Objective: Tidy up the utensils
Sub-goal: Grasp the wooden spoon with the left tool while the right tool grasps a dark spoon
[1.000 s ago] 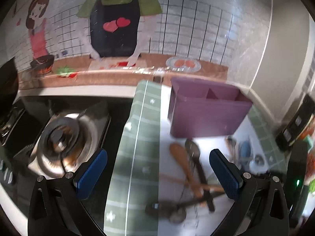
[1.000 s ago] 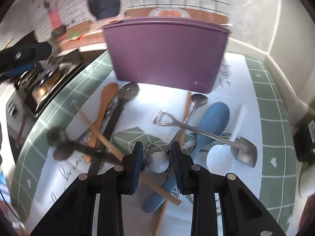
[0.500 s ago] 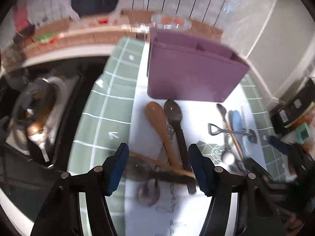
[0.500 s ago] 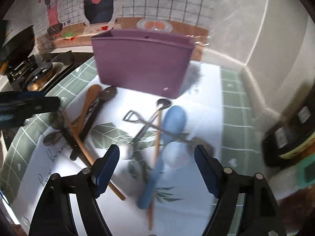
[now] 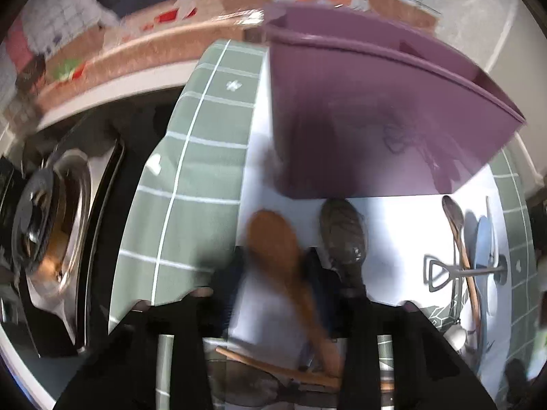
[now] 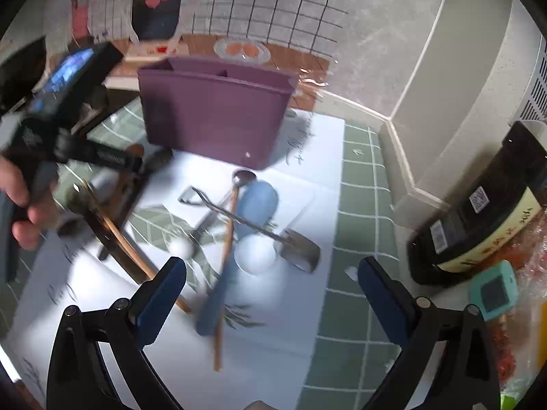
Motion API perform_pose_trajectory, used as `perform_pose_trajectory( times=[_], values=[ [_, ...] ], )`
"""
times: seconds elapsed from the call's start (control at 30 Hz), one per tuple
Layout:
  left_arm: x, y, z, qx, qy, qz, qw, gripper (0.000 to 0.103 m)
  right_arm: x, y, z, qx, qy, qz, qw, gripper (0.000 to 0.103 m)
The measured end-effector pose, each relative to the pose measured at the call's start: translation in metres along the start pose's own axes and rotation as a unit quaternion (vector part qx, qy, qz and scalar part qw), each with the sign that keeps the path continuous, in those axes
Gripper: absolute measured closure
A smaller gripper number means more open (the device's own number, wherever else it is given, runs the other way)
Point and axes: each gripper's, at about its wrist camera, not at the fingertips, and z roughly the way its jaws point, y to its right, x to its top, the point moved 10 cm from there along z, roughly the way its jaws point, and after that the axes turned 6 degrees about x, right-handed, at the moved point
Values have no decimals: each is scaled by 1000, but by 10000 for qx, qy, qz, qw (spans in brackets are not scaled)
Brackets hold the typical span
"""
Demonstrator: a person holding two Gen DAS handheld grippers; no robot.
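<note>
Seen through the left wrist camera, no writing is legible; the left gripper (image 5: 273, 294), its jaws closing, straddles the blurred wooden spoon (image 5: 287, 273), though pad contact cannot be confirmed. A dark spoon (image 5: 343, 239) lies just beside it, below the purple utensil holder (image 5: 376, 119) on the white mat (image 5: 400, 225). Seen through the right wrist camera, a dark bottle (image 6: 478, 205) at right bears a label too small to read. The right gripper (image 6: 271, 282) has jaws opening wide, nothing between them, above a blue spoon (image 6: 239, 239), a white spoon (image 6: 254, 253) and a metal shovel-shaped spoon (image 6: 297, 244).
</note>
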Motion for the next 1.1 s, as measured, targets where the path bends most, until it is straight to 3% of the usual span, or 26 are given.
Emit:
perform_pose_trajectory(
  times=[0.2, 0.3, 0.4, 0.43, 0.5, 0.8, 0.87, 0.9, 1.0, 1.1],
  values=[
    [-26, -14, -18, -313, 283, 75, 9991, 73, 36, -31, 12, 823, 286, 105, 9961, 1],
    [-34, -22, -33, -409, 477, 146, 9979, 73, 54, -52, 31, 1066, 211, 106, 9940, 4],
    [-35, -32, -48, -409, 646, 182, 9969, 73, 67, -78, 60, 1420, -58, 113, 9898, 38],
    [-38, -36, -54, -414, 679, 124, 9968, 73, 69, -86, 71, 1573, -229, 161, 9871, 43],
    [-43, -45, -62, -472, 707, -10, 9964, 73, 72, -101, 90, 1858, -476, 281, 9810, 44],
    [-46, -66, -84, -625, 962, -286, 9930, 73, 81, -136, 134, 1277, -651, -158, 9895, 44],
    [-47, -68, -89, -647, 1029, -322, 9921, 73, 81, -139, 132, 1245, -626, -209, 9900, 54],
    [-46, -68, -91, -638, 1079, -330, 9916, 73, 81, -137, 130, 1269, -643, -190, 9897, 71],
    [-45, -69, -106, -391, 1414, -293, 9887, 73, 72, -129, 120, 1235, -732, -236, 9894, 74],
    [-47, -61, -120, -519, 1510, -260, 9868, 73, 59, -110, 93, 1303, -579, -218, 9895, 74]
  ],
)
